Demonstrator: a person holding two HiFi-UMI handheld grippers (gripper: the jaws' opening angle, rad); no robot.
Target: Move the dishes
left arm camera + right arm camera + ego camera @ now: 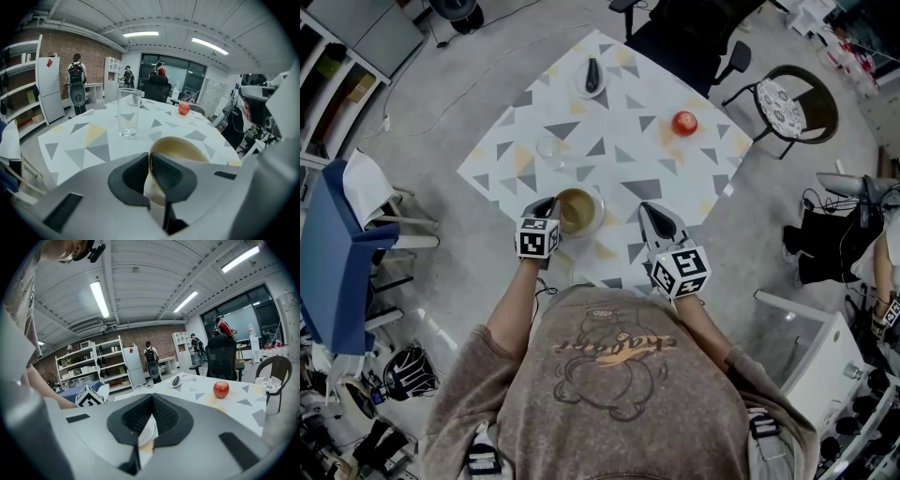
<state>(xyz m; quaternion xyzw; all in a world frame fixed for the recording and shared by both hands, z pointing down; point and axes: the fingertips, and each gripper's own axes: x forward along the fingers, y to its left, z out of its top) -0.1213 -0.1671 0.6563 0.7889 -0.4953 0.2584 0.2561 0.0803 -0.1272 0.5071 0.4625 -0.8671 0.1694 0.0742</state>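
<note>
We see the left gripper [546, 204] with its fingers clenched on the left rim of the bowl [578, 211], which is at the near edge of the table [619, 159]. The right gripper [652, 214] is just right of the bowl, its fingers pressed together around nothing. A glass [549, 150] stands beyond the bowl, and an apple [684, 123] lies farther right.

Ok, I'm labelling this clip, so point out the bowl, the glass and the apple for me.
bowl [577, 210], head view, its tan inside.
glass [128, 114], left gripper view, middle of its clear wall.
apple [221, 389], right gripper view, centre of its red skin.
</note>
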